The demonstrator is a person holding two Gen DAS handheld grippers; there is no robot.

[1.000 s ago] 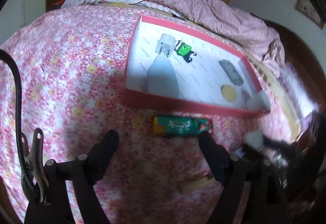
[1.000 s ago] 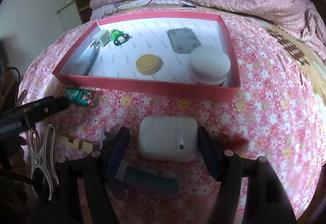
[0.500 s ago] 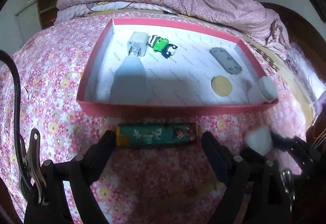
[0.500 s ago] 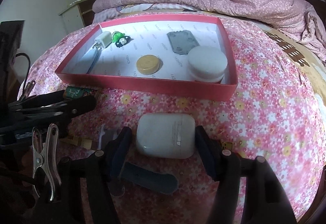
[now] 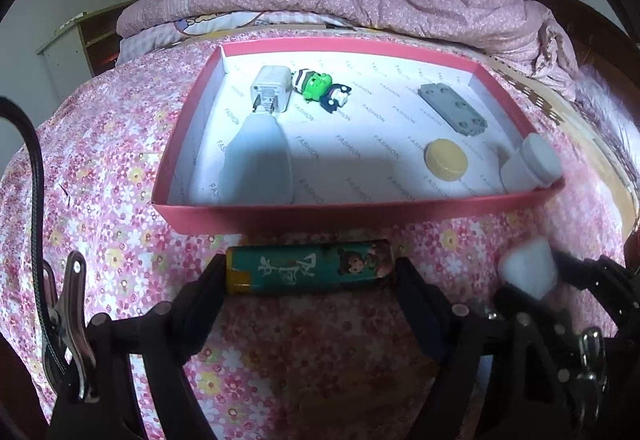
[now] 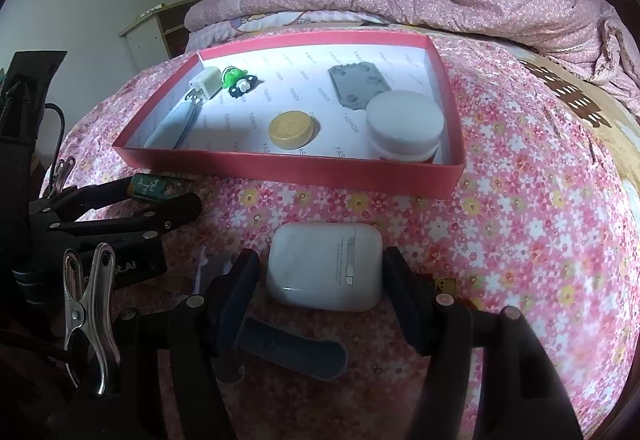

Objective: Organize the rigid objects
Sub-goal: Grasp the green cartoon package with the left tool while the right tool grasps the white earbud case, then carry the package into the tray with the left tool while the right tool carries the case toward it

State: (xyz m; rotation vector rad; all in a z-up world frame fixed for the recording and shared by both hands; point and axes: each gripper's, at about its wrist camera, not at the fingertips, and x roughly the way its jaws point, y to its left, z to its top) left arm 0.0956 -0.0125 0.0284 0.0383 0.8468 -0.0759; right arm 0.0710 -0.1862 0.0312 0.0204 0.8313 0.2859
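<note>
Two grippers stood low in their frames: our left gripper [image 5: 308, 280], jaws just narrowing, bracketed the stiff, smooth lighter [image 5: 306, 270] by its ends, seemingly touching, while our right gripper [image 6: 320, 280] stood slightly apart around the light, slippery earbud case [image 6: 324, 266].

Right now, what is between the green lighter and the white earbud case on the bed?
In the right wrist view, the left gripper lies between the green lighter and the white earbud case, over flowered pink bedspread.
</note>
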